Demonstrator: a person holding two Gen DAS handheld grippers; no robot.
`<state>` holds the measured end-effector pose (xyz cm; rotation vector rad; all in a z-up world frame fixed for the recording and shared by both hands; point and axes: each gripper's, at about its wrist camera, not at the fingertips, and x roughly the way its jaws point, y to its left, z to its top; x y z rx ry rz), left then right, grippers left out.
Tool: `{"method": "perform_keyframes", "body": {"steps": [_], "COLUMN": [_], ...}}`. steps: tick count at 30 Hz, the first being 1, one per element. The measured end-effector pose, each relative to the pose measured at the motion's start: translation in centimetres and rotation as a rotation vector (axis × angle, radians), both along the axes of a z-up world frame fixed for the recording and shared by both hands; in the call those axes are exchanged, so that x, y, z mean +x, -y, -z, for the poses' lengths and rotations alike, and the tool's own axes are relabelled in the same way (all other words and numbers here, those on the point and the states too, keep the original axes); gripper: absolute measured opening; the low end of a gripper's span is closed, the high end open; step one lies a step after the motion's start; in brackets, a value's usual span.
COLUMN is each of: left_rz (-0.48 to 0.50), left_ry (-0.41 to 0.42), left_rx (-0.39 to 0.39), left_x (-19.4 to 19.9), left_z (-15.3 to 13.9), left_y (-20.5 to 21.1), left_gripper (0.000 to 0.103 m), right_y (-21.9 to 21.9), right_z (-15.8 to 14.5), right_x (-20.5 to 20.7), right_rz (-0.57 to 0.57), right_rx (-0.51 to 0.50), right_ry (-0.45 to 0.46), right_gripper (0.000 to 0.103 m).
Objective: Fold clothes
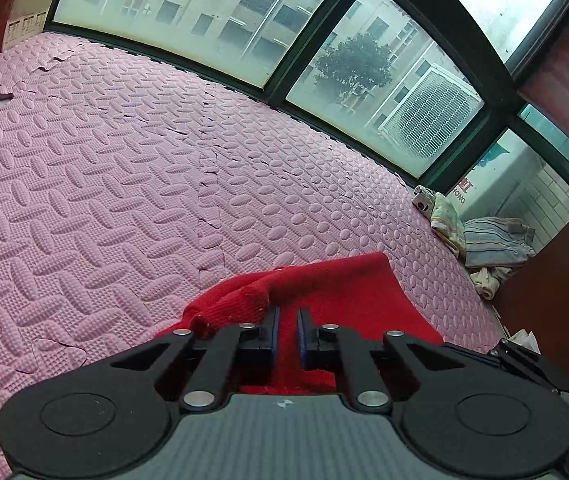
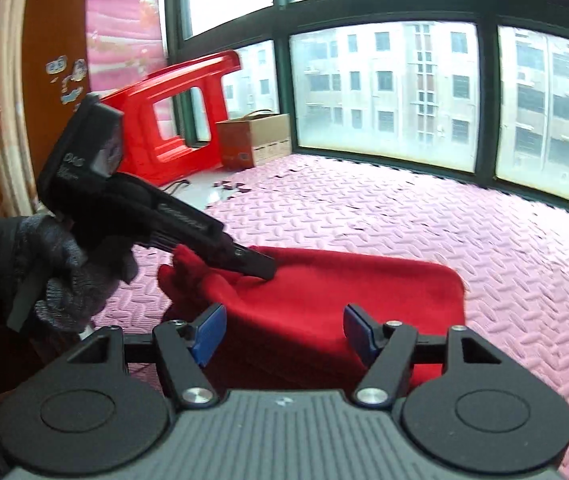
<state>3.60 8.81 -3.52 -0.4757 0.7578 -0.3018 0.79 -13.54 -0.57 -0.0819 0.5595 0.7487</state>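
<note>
Left wrist view shows the left gripper (image 1: 287, 322) low over the red garment (image 1: 348, 300). Its blue pads (image 1: 275, 328) are almost together with only a thin slot between them. A bunched, ribbed bit of the red cloth sits by the left pad, but I cannot tell if any cloth is pinched in the slot.

Right wrist view shows the right gripper (image 2: 284, 334) with its jaws wide apart. The red garment (image 2: 324, 300) lies between and under them, and the pads do not press on it. To the left, a gloved hand (image 2: 56, 268) holds the left gripper (image 2: 262, 268), and its tip rests down on the crumpled end of the cloth.

The garment lies on the pink foam mat (image 2: 484, 280), near its close edge, already folded into a flat block with one messy end.

Farther off, small towels (image 1: 480, 240) lie in the mat's far right corner. A red stool (image 2: 172, 120) and a cardboard box (image 2: 256, 140) stand by the window (image 2: 384, 92), past the mat's far left edge.

I think the fold is partly done. Next, the right gripper needs to close on the near edge, so both can lift the cloth and lay it over neatly.
</note>
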Motion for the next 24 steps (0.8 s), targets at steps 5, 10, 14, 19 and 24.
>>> {"method": "perform_keyframes", "body": {"steps": [5,10,14,19,24], "left_rz": [-0.005,-0.008,-0.008,-0.005,-0.025], "left_ry": [-0.002,-0.003,0.002,0.019,0.047], "left_rx": [-0.001,-0.009,-0.01,0.019,0.074], "left_x": [0.0,-0.1,-0.2,-0.6,-2.1], "left_z": [0.2,0.2,0.2,0.1,-1.2], "left_y": [0.2,0.1,0.1,0.5,1.4], "left_gripper": [0.012,0.012,0.012,0.012,0.02], "right_y": [1.2,1.5,2.9,3.5,4.2], "right_z": [3.8,2.8,1.0,2.1,1.0], "right_x": [0.9,0.6,0.9,2.4,3.3], "right_rz": [0.05,0.035,0.088,0.108,0.101], "right_rx": [0.01,0.008,0.054,0.059,0.113], "right_ry": [-0.055,-0.031,-0.016,-0.1,-0.124], "right_gripper": [0.068,0.074,0.073,0.074,0.078]}}
